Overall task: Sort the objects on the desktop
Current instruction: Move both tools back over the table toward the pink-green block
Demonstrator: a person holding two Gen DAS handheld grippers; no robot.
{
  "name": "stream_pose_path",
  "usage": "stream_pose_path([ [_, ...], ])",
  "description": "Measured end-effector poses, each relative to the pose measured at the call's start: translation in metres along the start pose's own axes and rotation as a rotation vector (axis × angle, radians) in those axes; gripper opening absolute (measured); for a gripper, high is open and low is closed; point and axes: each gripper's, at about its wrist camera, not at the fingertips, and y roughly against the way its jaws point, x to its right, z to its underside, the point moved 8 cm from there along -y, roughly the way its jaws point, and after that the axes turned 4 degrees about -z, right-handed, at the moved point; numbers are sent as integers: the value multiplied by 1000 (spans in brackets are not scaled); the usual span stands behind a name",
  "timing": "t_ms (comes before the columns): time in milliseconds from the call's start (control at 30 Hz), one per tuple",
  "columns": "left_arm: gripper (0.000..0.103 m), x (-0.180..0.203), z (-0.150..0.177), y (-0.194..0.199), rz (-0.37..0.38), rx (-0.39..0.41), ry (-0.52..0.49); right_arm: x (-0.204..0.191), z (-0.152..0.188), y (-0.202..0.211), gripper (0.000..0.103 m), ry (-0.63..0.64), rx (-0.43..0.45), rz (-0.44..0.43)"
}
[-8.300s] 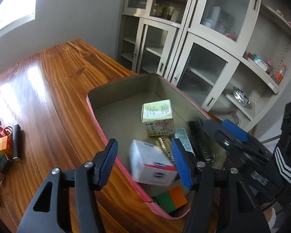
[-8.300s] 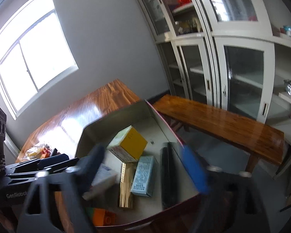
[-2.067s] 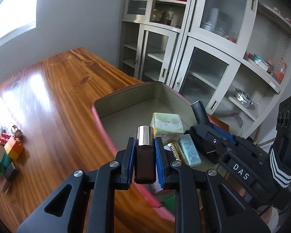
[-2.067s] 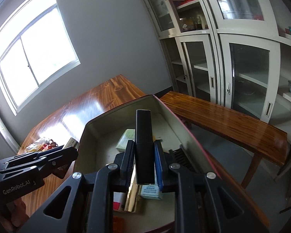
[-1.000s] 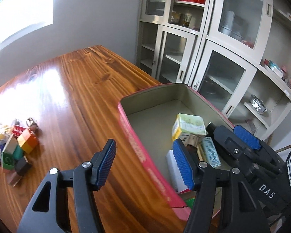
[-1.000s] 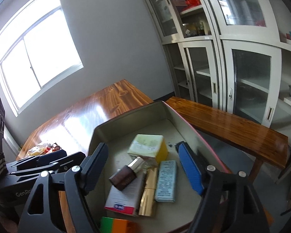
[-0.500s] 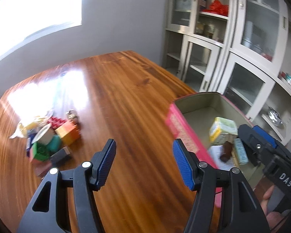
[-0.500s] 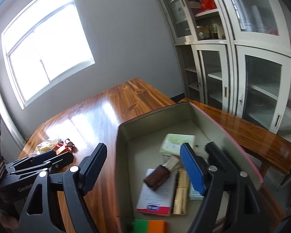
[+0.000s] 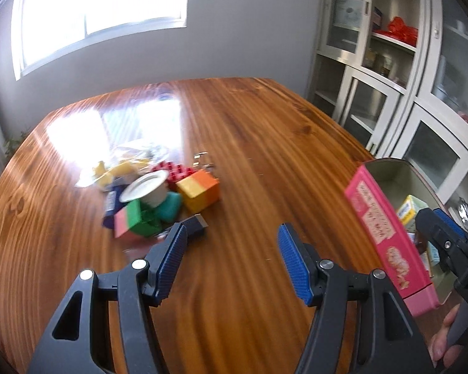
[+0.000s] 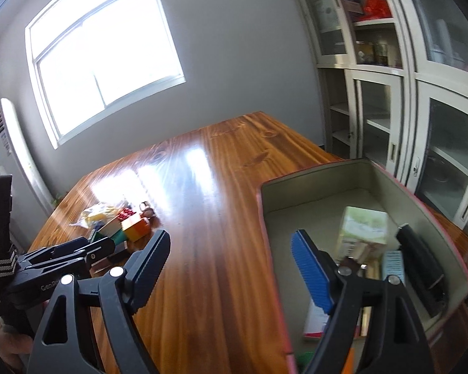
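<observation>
My left gripper (image 9: 231, 258) is open and empty above the wooden table (image 9: 249, 143), just short of a pile of small objects: an orange-yellow block (image 9: 199, 190), a green-pink block (image 9: 132, 219), a white cup (image 9: 146, 188), a red brick (image 9: 174, 170) and a black stick (image 9: 195, 222). My right gripper (image 10: 234, 268) is open and empty at the near left wall of the pink box (image 10: 299, 180). The box holds a green-white carton (image 10: 363, 227), a black bar (image 10: 419, 268) and other small packs. The box also shows in the left wrist view (image 9: 387, 230).
A crumpled clear bag with yellow contents (image 9: 121, 163) lies behind the pile. White glass-door cabinets (image 10: 405, 93) stand past the table's right edge. The left gripper also shows in the right wrist view (image 10: 87, 249), over the pile.
Both grippers let go of dark objects into the box and opened. My left gripper has swung left from the box toward the pile; my right gripper has pulled back left to the box's wall.
</observation>
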Motion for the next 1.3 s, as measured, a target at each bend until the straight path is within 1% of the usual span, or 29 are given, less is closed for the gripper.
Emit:
stream_pose_path([
  [167, 64, -31, 4, -3, -27, -8, 29, -23, 4, -11, 84, 37, -24, -26],
  [333, 64, -62, 14, -13, -56, -44, 55, -41, 11, -27, 85, 51, -69, -55],
  [433, 64, -76, 21, -21, -60, -70, 72, -55, 15, -37, 85, 76, -93, -70],
  [567, 64, -89, 28, -30, -44, -105, 79, -70, 21, -49, 85, 105, -118, -87],
  [667, 64, -101, 25, -33, -50, -106, 84, -80, 27, -60, 85, 131, -144, -99],
  [733, 64, -110, 17, -33, -67, -93, 83, -84, 32, -68, 85, 137, -161, -100],
  [800, 64, -111, 10, -34, -62, -86, 80, -85, 36, -72, 85, 128, -173, -107],
  [933, 64, -106, 2, -43, 1, -98, 77, -88, 41, -80, 85, 117, -178, -114],
  [1000, 64, -102, 0, -48, 17, -111, 83, -88, 43, -84, 85, 111, -182, -120],
  [1200, 64, -100, 6, -63, 52, -160, 145, -86, 51, -90, 85, 99, -214, -136],
  [1300, 64, -99, 5, -69, 49, -174, 156, -87, 51, -89, 85, 100, -209, -139],
])
